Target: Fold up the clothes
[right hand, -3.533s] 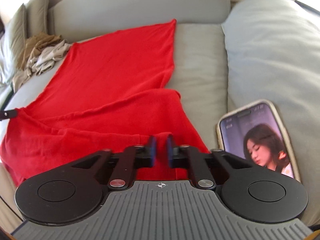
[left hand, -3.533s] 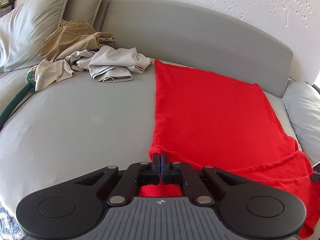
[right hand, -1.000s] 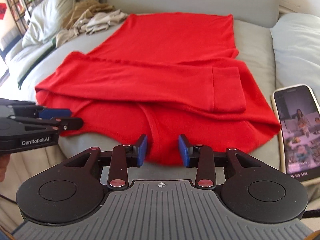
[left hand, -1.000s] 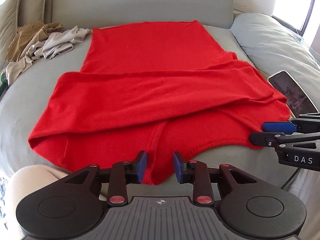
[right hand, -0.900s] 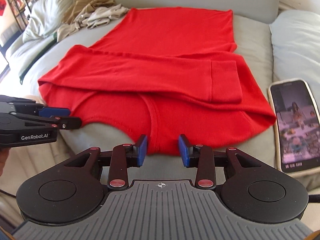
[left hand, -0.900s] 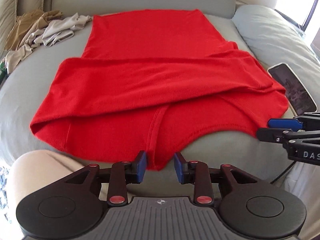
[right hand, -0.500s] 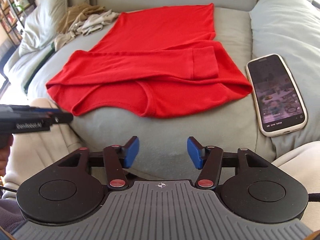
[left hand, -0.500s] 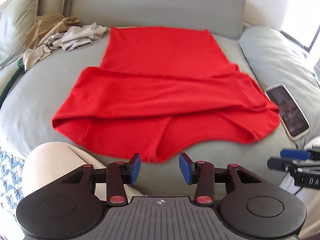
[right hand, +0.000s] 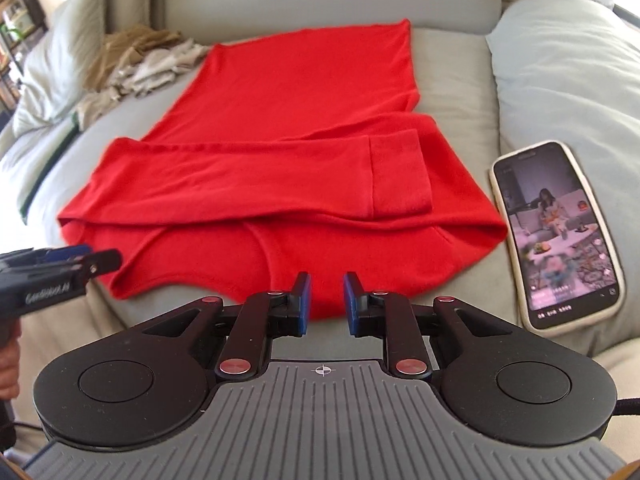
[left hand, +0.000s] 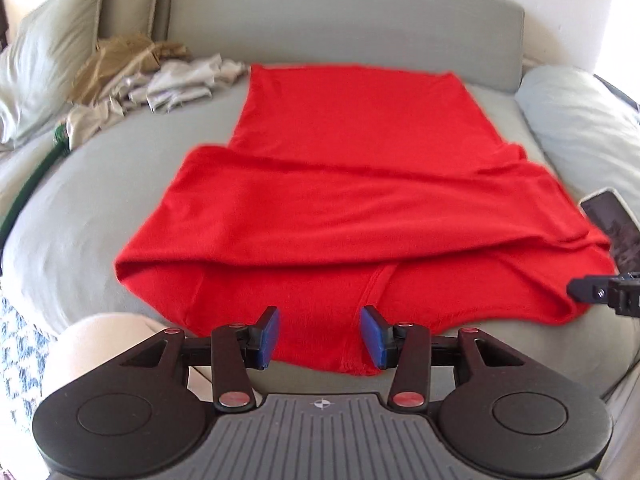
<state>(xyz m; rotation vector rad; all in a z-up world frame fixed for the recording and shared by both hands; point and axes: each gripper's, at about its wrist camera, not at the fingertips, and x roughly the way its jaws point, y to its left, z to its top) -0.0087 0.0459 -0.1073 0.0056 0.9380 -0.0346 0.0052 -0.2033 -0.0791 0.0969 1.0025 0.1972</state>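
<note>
1. Pillows (left hand: 44,64) lean at the far left of the grey sofa (left hand: 340,28), with a heap of tan and pale clothes (left hand: 160,76) just beside them.
2. Left gripper (left hand: 319,336) hovers at the near edge of the seat; its blue pads (left hand: 268,334) stand apart and are spreading wider, and they press on nothing (the collar end of the cloth only shows in the gap behind them).
3. Red shirt (left hand: 360,200) lies flat along the middle of the seat, its hem toward the backrest, both sleeves folded across the chest, one cuff (right hand: 396,176) lying on top at the right.
4. Right gripper (right hand: 325,304) sits over the shirt's near edge, jaws narrowing with a clear gap between them, clamped on nothing.
5. Phone (right hand: 556,232) with a lit screen lies just beside the shirt's right shoulder, against a pale blue cushion (right hand: 568,64).
</note>
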